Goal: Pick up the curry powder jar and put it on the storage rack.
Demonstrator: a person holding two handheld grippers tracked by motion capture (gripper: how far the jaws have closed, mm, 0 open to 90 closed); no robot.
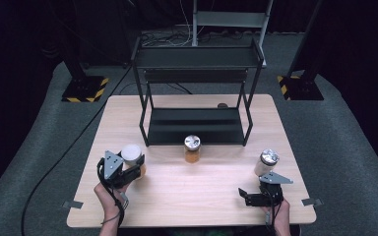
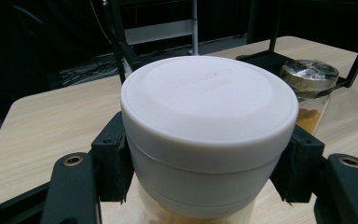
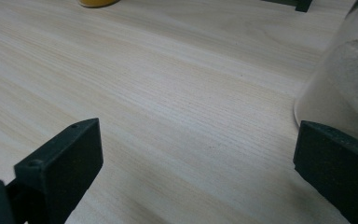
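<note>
While the left tongs (image 1: 134, 169) pinch the white-lidded jar (image 2: 205, 135) near the counter's (image 1: 187, 196) left edge, right tongs (image 1: 256, 195) gaping, its smooth rigid wall looks slippery, best clasped below the lid.

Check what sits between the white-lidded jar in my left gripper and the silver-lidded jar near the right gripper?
In the high view, a silver-lidded jar of orange contents stands between them, in front of the black rack; otherwise bare wooden table.
</note>
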